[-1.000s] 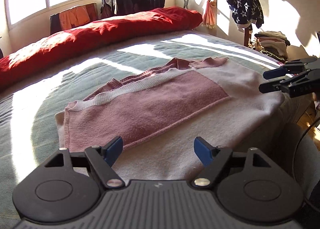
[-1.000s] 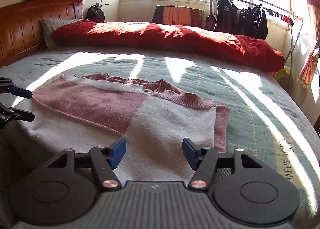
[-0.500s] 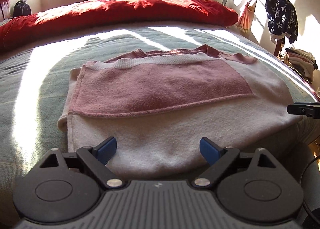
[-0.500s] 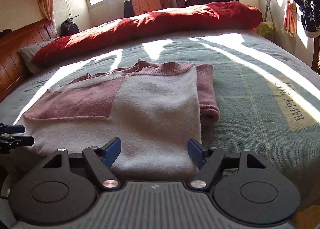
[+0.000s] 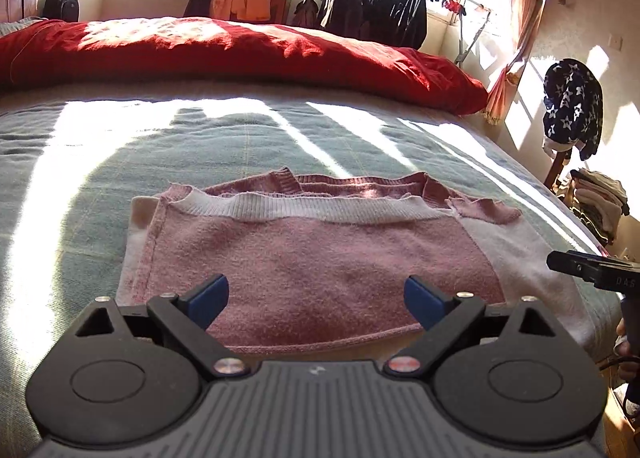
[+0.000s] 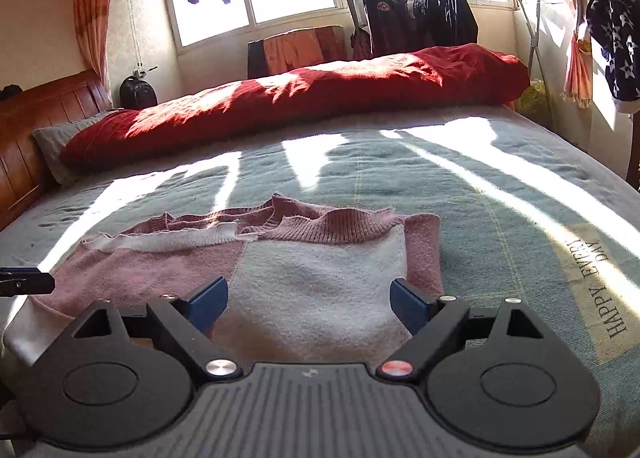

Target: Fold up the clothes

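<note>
Sweater (image 5: 320,258), pink and white, lies partly folded on the grey-green blanket (image 5: 240,137) near the front edge of the bed, its pink ribbed collar on the far side and a white ribbed hem laid across the middle. The left gripper (image 5: 316,296) hangs over the pink half, its jaws wide and opening, nothing pinched between the blue pads (image 5: 208,296). The right gripper (image 6: 308,300) hangs over the white half, its jaws likewise wide and opening, with only cloth lying below them. A long red duvet (image 6: 304,97) is bunched along the far side of the bed. Dark clothes hang on a rack (image 6: 420,13) by the sunlit window.
</note>
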`<state>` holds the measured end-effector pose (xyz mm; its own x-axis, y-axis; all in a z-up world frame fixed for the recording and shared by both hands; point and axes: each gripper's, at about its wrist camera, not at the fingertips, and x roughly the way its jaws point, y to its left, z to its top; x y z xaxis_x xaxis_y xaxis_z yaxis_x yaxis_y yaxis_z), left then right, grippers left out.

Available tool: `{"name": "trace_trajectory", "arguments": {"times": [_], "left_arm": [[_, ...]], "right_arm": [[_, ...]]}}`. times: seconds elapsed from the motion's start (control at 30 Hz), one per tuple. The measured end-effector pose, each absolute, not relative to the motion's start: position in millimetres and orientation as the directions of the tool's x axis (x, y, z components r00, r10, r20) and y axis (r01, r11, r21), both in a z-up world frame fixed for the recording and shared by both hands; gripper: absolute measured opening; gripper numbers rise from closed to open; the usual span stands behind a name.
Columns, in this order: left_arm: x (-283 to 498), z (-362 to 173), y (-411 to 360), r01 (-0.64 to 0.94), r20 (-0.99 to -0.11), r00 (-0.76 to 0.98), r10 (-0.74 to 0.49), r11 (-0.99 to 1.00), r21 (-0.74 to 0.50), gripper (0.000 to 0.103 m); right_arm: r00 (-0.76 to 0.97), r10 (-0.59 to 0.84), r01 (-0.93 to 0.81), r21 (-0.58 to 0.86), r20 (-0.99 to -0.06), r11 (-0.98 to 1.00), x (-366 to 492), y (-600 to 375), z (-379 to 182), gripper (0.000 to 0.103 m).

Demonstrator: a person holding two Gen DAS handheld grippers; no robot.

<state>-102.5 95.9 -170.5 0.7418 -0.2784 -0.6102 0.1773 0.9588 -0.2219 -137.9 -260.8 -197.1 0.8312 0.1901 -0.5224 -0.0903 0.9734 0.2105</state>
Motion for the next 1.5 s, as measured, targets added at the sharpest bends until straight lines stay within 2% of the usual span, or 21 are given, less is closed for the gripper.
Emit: {"name": "trace_trajectory", "arguments": {"times": [0.07,0.17,0.43,0.63,0.77,1.0,1.1,1.23,1.3,1.4,1.5], "left_arm": [[-93.1,-188.3,105.4,0.116,-0.65,0.712,-0.265,0.958,-0.264,0.094],[-99.6,-200.6,118.3,0.112,-0.618,0.731,-0.29,0.944,-0.311,0.094],[-70.2,-178.1,104.3,0.149,-0.603,0.715,-0.354,0.92,-0.363,0.096],[-37.9,-188.8,73.9,0.23,-0.579,0.684,-0.444,0.884,-0.407,0.096],[-15.6,-201.8,76.7,0.169,-0.62,0.7,-0.354,0.926,-0.337,0.096],[17.2,-193.8,90.4,0.081,-0.645,0.724,-0.246,0.958,-0.274,0.096],[2.8,-181.6,79.5,0.137,-0.644,0.704,-0.3,0.947,-0.29,0.096],[-32.6,-175.7,62.9,0.272,-0.575,0.642,-0.507,0.852,-0.447,0.1],[-37.9,-184.1,56.9,0.284,-0.566,0.605,-0.56,0.816,-0.504,0.1],[-28.6,-197.6,52.0,0.248,-0.607,0.624,-0.492,0.861,-0.443,0.1],[-6.8,-199.7,53.2,0.233,-0.602,0.66,-0.449,0.885,-0.404,0.1]], "right_arm": [[0.817,0.194,-0.086,0.217,-0.543,0.972,-134.5,-259.8,-210.8,0.094],[0.811,0.218,-0.119,0.213,-0.543,0.97,-136.6,-256.3,-222.3,0.103],[0.789,0.244,-0.091,0.284,-0.564,0.954,-126.6,-255.6,-229.1,0.103],[0.783,0.203,-0.124,0.171,-0.588,0.977,-127.1,-242.0,-231.6,0.103],[0.788,0.158,-0.13,0.091,-0.595,0.987,-128.6,-231.0,-234.0,0.103],[0.788,0.155,-0.126,0.091,-0.596,0.988,-125.7,-230.8,-234.2,0.103],[0.792,0.154,-0.129,0.084,-0.591,0.988,-126.9,-230.0,-235.0,0.103],[0.794,0.151,-0.133,0.075,-0.589,0.988,-126.7,-229.2,-235.5,0.103],[0.795,0.151,-0.134,0.072,-0.588,0.988,-126.3,-228.8,-236.0,0.103],[0.794,0.15,-0.135,0.071,-0.589,0.988,-125.9,-228.4,-236.2,0.103],[0.794,0.148,-0.137,0.063,-0.589,0.988,-126.2,-227.4,-236.3,0.103]]}}
